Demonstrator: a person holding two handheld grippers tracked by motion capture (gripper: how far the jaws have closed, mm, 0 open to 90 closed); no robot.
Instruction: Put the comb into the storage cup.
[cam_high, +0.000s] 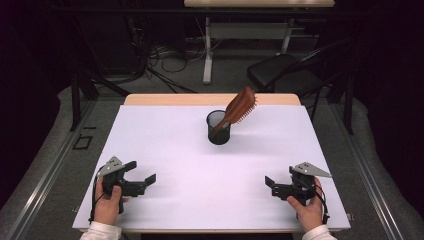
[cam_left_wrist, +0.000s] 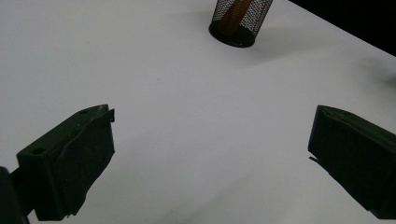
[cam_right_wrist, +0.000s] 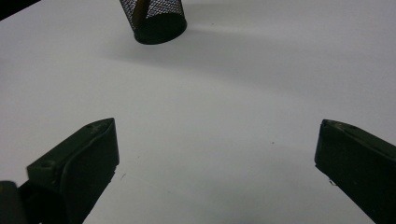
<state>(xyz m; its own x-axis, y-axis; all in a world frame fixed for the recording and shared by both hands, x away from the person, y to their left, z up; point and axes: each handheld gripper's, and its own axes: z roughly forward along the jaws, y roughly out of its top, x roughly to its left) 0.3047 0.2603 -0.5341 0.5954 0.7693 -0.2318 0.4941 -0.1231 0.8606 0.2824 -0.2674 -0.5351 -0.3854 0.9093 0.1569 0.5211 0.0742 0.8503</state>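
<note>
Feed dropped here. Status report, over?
Left gripper and right gripper open, empty, near edge. Hairbrush leaning handle-down in mesh cup. Nothing between.

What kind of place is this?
Probably a lab or recording workspace: a white-topped table with a hairbrush in a mesh cup, cables on the floor, and a folding chair behind.

Each hand wears a white cuff at the wrist. The left tool (cam_high: 140, 179) is matt black, with two blocky jaws and a grey three-cornered plate on top; a thin black cable loops down beside the hand. The right tool (cam_high: 270, 182) matches it in black body, grey plate and cable. Close up, each jaw is a chunky wedge with a small round recess in its top face.
</note>
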